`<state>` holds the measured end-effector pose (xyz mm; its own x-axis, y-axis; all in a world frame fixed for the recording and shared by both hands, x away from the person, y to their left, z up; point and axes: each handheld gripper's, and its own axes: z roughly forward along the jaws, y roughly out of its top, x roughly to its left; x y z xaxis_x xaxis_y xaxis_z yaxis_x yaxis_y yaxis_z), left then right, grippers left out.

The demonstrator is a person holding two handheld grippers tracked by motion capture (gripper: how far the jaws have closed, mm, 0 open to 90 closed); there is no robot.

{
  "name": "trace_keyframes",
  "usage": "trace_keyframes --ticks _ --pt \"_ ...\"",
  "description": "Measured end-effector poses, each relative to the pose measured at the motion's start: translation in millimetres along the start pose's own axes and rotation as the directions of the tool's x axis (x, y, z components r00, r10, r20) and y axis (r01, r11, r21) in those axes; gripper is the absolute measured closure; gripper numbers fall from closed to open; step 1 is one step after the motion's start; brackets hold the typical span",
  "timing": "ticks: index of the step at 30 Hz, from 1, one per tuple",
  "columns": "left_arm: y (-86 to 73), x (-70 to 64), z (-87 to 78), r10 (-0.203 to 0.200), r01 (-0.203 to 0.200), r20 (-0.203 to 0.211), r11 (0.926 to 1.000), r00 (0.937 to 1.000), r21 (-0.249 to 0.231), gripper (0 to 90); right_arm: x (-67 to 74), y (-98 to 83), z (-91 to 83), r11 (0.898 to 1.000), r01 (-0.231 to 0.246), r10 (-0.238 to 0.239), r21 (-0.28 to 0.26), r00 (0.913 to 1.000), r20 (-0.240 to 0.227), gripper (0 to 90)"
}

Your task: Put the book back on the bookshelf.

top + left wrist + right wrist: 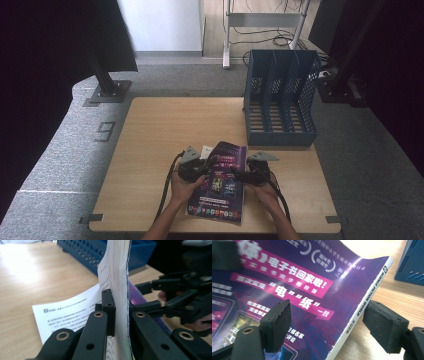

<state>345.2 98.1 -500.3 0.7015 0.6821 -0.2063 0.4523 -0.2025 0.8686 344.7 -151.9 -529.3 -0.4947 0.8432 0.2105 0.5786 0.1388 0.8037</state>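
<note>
A purple magazine (220, 186) lies near the table's front edge, its left side raised off the wood. My left gripper (199, 169) is shut on that raised edge; in the left gripper view the jaws (120, 315) clamp the stack of pages (117, 277) standing upright between them. My right gripper (246, 175) is at the magazine's right side. Its jaws (329, 326) stand open across the spine of the magazine (312, 290): one pad hangs over the cover, the other is beyond the spine above the table.
A blue slotted file rack (280, 100) stands at the table's back right, close behind the magazine. A white printed sheet (67, 312) lies flat under the magazine's left side. Bare wooden table (150, 130) stretches to the left and back.
</note>
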Motion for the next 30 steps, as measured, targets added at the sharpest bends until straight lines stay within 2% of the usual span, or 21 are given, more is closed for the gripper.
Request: trace_keyframes --ticks 5,14,20,24,30 --pt "-4.0 6.1 10.6 -0.003 0.004 -0.018 0.9990 0.9998 0.045 86.2 -0.5 -2.3 5.5 1.000 -0.003 0.003 0.018 0.9999 0.014 23.8" --pt "-13.0 19.0 26.1 -0.029 0.033 -0.033 0.9943 0.9990 0.102 86.2 -4.2 -2.9 13.3 0.999 -0.032 0.032 0.038 0.9995 -0.005 25.0" --pt "-19.5 30.1 31.6 -0.065 0.069 -0.033 0.9918 0.9973 0.108 86.4 -7.1 0.3 20.4 0.997 -0.050 0.051 0.056 0.9985 -0.021 27.7" --pt "-21.9 34.9 33.9 -0.074 0.078 -0.035 0.9904 0.9966 0.114 86.3 -7.0 6.0 25.7 0.997 -0.039 0.040 0.061 0.9989 -0.022 30.4" --pt "-23.0 37.2 34.3 -0.080 0.083 -0.034 0.9895 0.9962 0.119 86.2 -7.5 15.3 35.1 0.994 -0.013 0.016 0.109 0.9996 -0.024 34.4"
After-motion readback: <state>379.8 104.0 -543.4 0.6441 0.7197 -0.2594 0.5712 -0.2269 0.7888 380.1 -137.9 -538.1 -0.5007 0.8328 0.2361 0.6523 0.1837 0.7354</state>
